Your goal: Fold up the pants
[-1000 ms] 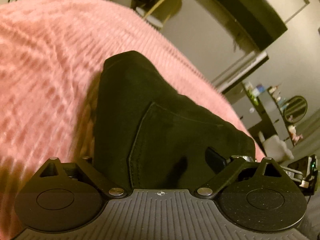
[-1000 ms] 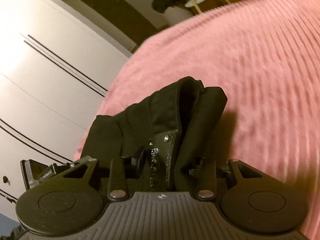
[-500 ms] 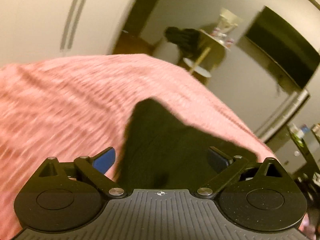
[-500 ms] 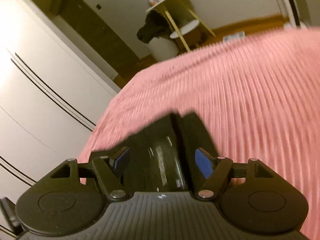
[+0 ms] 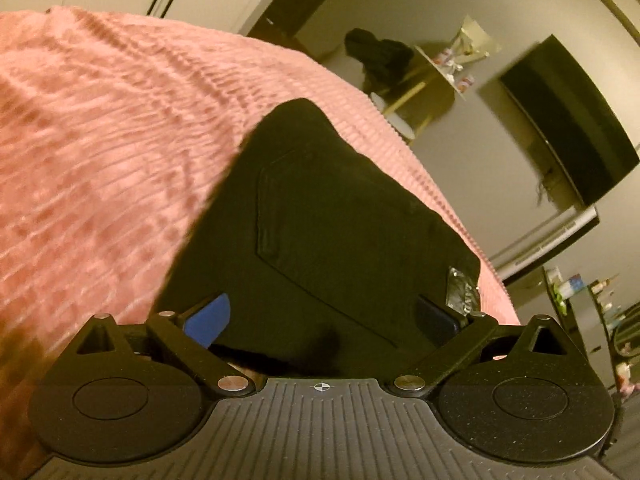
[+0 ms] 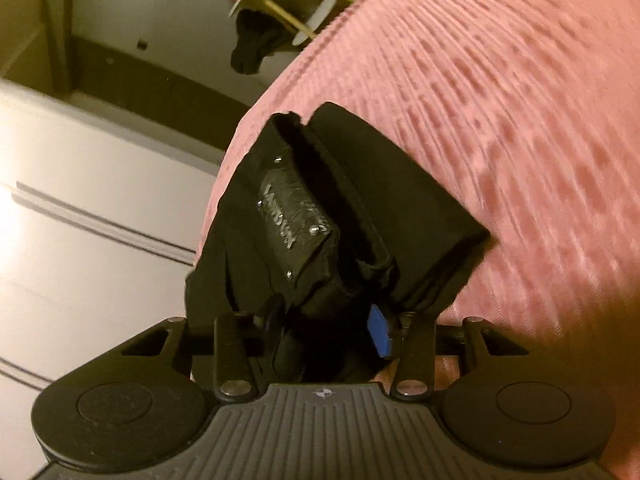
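Currently spread wide: left gripper point(image 5: 322, 316), resting over folded pants point(image 5: 332, 216) lying between its fingers on pink bedspread point(image 5: 100, 140), pressing nothing. Right gripper point(image 6: 328, 328) narrowed, apparently pinching waistband edge near leather patch point(image 6: 294, 210), probably to square the bundle.

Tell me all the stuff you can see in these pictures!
pants: one, black, folded bundle lying on the bedspread near its edge
patch: one, shiny black with studs, on the pants' waistband
bedspread: one, pink and ribbed, under the pants
wardrobe: one, white, beside the bed
side table: one, yellowish, beyond the bed
dark cloth: one, black, draped over the side table
screen: one, black, on the far wall
left gripper: one, black with blue pads, jaws wide apart over the pants
right gripper: one, black with blue pads, jaws closed on the pants' thick fold
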A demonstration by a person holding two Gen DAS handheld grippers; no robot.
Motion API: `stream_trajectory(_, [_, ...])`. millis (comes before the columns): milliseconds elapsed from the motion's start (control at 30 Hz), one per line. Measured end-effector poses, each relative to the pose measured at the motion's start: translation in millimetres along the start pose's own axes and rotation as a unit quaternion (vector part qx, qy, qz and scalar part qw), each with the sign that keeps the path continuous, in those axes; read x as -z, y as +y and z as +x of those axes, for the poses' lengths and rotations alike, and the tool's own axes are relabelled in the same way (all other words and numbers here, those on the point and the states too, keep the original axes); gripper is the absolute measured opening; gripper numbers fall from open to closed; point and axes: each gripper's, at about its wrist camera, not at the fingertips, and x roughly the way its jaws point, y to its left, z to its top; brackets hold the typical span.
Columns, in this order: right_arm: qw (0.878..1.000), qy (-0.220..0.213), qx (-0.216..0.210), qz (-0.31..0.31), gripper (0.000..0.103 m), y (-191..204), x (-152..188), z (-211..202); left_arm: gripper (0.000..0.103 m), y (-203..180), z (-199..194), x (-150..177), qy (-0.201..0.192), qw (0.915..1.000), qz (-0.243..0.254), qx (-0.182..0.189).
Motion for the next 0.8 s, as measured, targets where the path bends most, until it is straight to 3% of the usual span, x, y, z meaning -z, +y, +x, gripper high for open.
stream_trajectory(67, [1.000, 0.001, -0.010, 0.017, 0.047, -9, 0, 1, 0.101, -1, 3, 0, -0.003, 1.0000, -0.006, 0.005])
stream_trajectory(167, [0.998, -0.002, -0.039, 0.050, 0.062, -15, 2, -3, 0.101, 3, 8, -1, 0.004, 0.9994, -0.025, 0.022])
stream_trajectory(333, [0.996, -0.006, -0.068, 0.058, 0.063, -14, 5, -4, 0.101, -1, 7, 3, 0.010, 0.9994, -0.012, 0.032])
stream_trajectory(433, [0.996, -0.017, -0.084, 0.035, 0.041, -8, 4, -9, 0.101, -6, 5, 6, 0.012, 0.9994, -0.001, 0.034])
stream_trajectory(533, [0.995, -0.017, -0.087, 0.054, 0.041, -14, 3, -7, 0.101, -6, 6, 8, 0.012, 0.9993, -0.002, 0.036])
stream_trajectory(567, [0.996, -0.015, -0.073, 0.053, 0.048, -15, 3, -4, 0.101, -6, 6, 7, 0.014, 0.9992, -0.004, 0.038])
stream_trajectory(667, [0.994, 0.013, -0.079, 0.068, 0.050, -19, 4, 17, 0.101, -7, 7, 9, 0.023, 0.9983, -0.006, 0.054])
stream_trajectory(733, [0.995, 0.010, -0.077, 0.070, 0.042, -15, 4, 21, 0.102, -6, 9, 13, 0.036, 0.9970, -0.014, 0.067])
stream_trajectory(800, [0.999, -0.003, -0.035, 0.017, 0.029, 1, 6, 18, 0.102, -6, 11, 17, 0.044, 0.9967, -0.016, 0.066])
